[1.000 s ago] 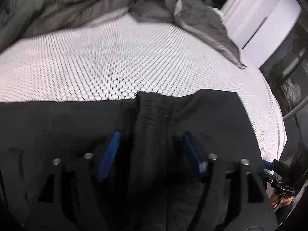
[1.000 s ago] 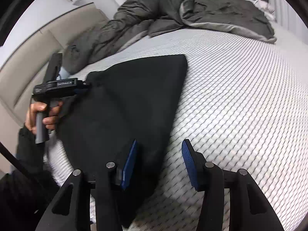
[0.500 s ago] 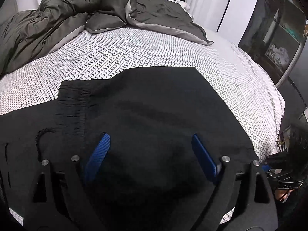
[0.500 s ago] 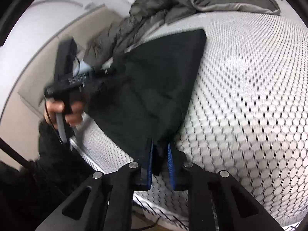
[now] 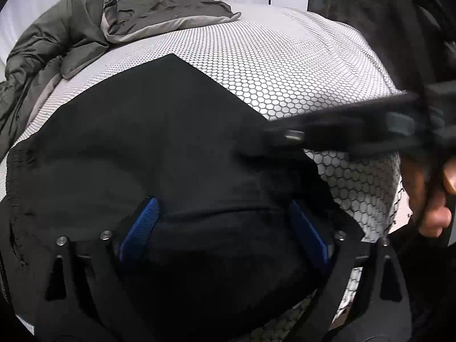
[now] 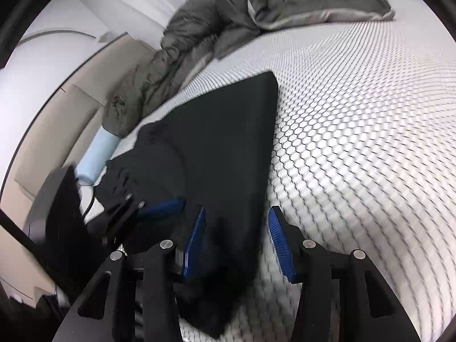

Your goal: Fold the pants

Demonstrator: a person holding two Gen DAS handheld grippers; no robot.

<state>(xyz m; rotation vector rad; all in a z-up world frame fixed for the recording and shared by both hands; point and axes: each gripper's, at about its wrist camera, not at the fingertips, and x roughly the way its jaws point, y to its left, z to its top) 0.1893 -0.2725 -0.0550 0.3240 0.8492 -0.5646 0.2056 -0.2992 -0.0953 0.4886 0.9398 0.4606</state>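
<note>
The black pants (image 5: 159,131) lie folded on the bed (image 5: 285,65), soft and limp. Both tools, left (image 5: 225,222) and right (image 6: 236,239), stand open astride the near edge; pinching a doubled hem corner looks the surest hold.

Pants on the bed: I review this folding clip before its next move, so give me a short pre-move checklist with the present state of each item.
1. Left gripper open, fingers straddling a raised fold of the pants: ok.
2. Right gripper open around the near corner of the pants: ok.
3. Fabric actually pinched by either gripper: not ok, both stand open.
4. Far corner of the pants lying flat on the mattress: ok.
5. Grey duvet clear of the pants: ok.
6. Layers underneath aligned: cannot tell.
</note>
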